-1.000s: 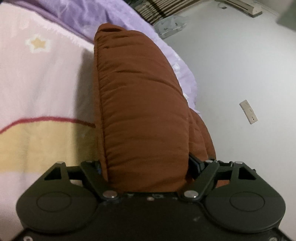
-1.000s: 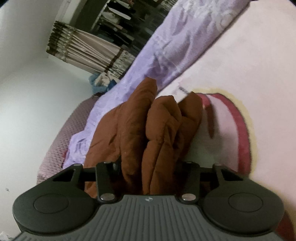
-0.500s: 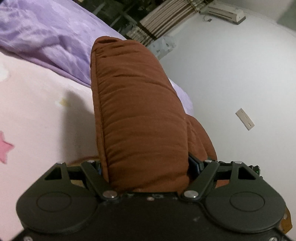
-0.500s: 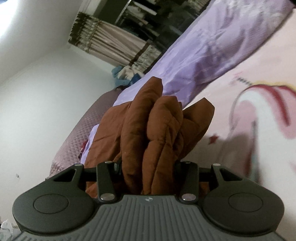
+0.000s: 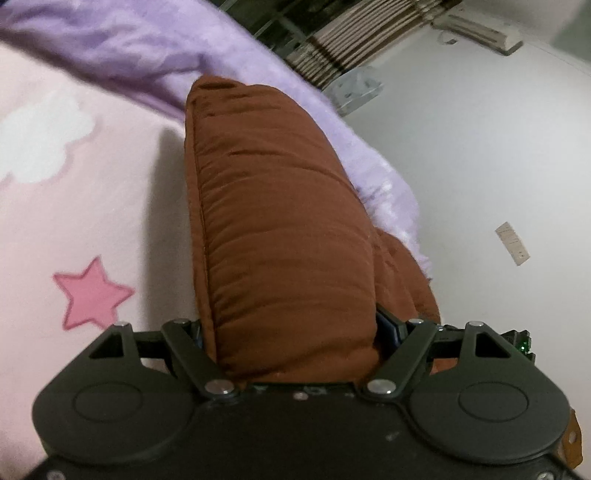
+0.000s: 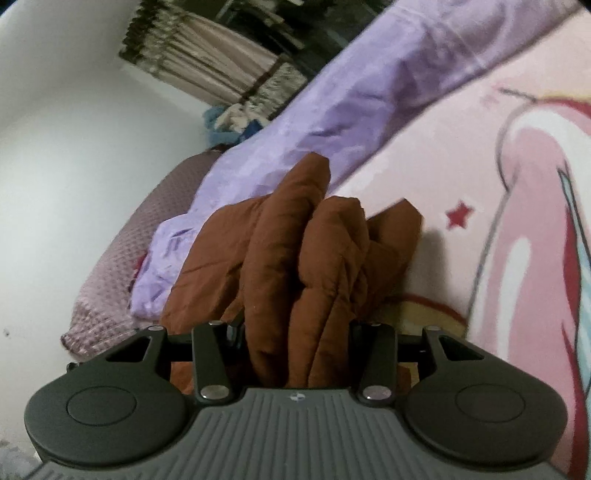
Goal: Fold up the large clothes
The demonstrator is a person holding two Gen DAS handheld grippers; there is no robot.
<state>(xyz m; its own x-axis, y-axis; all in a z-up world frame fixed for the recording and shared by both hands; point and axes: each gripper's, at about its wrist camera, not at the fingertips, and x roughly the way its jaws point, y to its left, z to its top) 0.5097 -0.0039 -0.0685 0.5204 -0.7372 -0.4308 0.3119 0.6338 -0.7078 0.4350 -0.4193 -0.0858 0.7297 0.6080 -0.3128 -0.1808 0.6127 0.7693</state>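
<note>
A thick, padded brown garment (image 5: 280, 229) is bunched between the jaws of my left gripper (image 5: 291, 332), which is shut on it; the cloth hides the fingertips. In the right wrist view the same brown garment (image 6: 303, 266) stands in several puffy folds between the jaws of my right gripper (image 6: 299, 332), also shut on it. Both grippers hold the garment above a pink bed cover (image 5: 74, 206), and its shadow falls on the cover.
The pink cover carries a star (image 5: 90, 295) and cartoon print (image 6: 535, 229). A purple quilt (image 6: 362, 96) lies along the far side, next to a mauve knitted blanket (image 6: 122, 266). White wall (image 5: 498, 147), curtains (image 6: 207, 62) and an air conditioner (image 5: 476, 31) lie beyond.
Both grippers have moved across the bed with the brown garment still clamped; the cover's print has slid past beneath, and the views have tilted back down toward the bed after swinging up.
</note>
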